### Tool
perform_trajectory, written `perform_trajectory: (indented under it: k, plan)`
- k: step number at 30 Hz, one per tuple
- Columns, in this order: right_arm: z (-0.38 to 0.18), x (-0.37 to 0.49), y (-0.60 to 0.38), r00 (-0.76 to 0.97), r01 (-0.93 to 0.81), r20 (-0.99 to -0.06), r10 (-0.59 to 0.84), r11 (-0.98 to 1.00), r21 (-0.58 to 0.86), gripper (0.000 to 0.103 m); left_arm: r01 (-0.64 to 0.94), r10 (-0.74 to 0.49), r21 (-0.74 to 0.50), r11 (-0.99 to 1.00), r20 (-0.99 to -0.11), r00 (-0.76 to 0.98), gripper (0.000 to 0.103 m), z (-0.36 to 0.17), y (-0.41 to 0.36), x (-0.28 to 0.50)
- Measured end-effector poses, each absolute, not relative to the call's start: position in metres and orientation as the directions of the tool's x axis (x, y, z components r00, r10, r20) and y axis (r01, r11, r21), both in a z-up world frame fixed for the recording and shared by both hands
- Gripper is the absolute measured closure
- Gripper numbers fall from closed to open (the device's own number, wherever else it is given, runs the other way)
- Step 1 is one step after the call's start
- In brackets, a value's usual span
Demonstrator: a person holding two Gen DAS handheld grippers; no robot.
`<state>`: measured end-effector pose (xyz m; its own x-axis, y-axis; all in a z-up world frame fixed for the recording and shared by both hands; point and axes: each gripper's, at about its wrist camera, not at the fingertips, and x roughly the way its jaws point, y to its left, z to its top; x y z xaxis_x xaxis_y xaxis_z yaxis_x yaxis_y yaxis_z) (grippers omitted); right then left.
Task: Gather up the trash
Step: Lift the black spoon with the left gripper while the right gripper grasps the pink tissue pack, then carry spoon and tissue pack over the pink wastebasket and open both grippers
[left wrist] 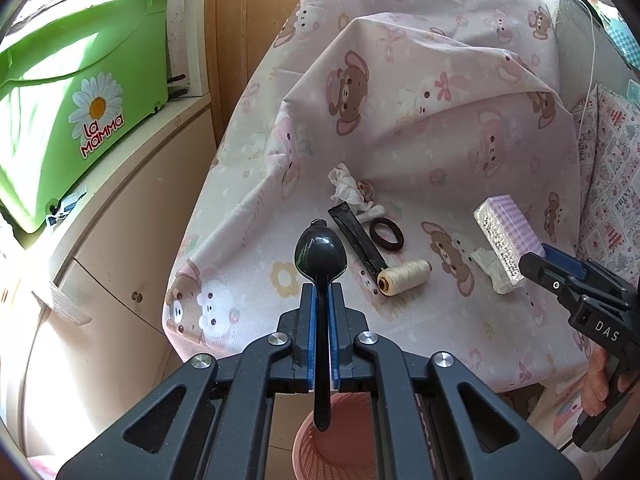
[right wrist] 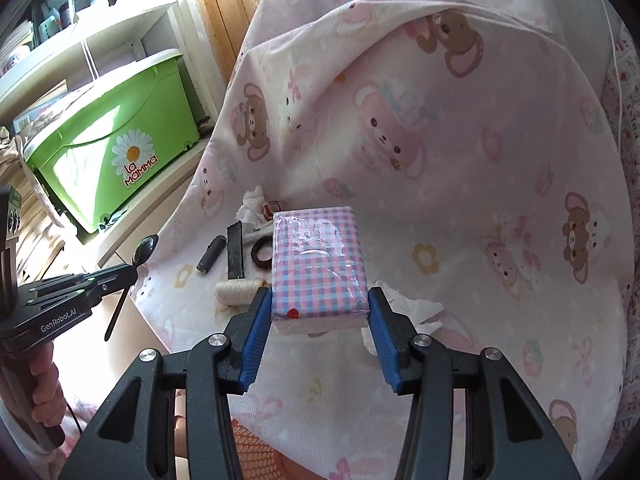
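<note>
My left gripper is shut on the handle of a black plastic spoon, bowl pointing forward. It hangs above a pink mesh basket on the floor by the bed edge. My right gripper is shut on a pink plaid tissue pack, with both blue pads against its sides. The left wrist view shows the pack tilted up off the sheet. On the bear-print sheet lie crumpled white tissue, a black sachet and crumpled white paper.
A brown hair tie, a spool of cream thread and a small black cylinder also lie on the sheet. A green storage bin sits on a beige cabinet to the left. A person's hand holds each gripper handle.
</note>
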<state>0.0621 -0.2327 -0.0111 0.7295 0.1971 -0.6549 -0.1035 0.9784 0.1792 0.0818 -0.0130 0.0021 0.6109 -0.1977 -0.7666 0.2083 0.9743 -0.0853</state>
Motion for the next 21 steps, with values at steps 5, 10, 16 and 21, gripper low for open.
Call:
perform_trajectory:
  k: [5,10,16,21]
  plan:
    - [-0.004,0.046,-0.227,0.719,-0.131,-0.661,0.216,0.975,0.178,0.053,0.243,-0.214,-0.075,0.967,-0.757,0.617,0.098,0.008,-0.020,0.067]
    - [0.001,0.017,-0.207,0.680,-0.162,-0.699,0.223,0.975,0.154,0.052,0.257,-0.311,-0.200,0.946,-0.787,0.533,0.098,0.010,-0.019,0.040]
    - [-0.004,-0.022,-0.172,0.624,-0.246,-0.735,0.266,0.959,0.139,0.052,0.251,-0.290,-0.176,0.952,-0.781,0.553,0.098,0.001,-0.022,0.014]
    - [-0.026,-0.036,-0.160,0.532,-0.290,-0.782,0.325,0.937,0.192,0.052,0.240,-0.318,-0.233,0.942,-0.846,0.427,0.098,-0.027,-0.020,0.016]
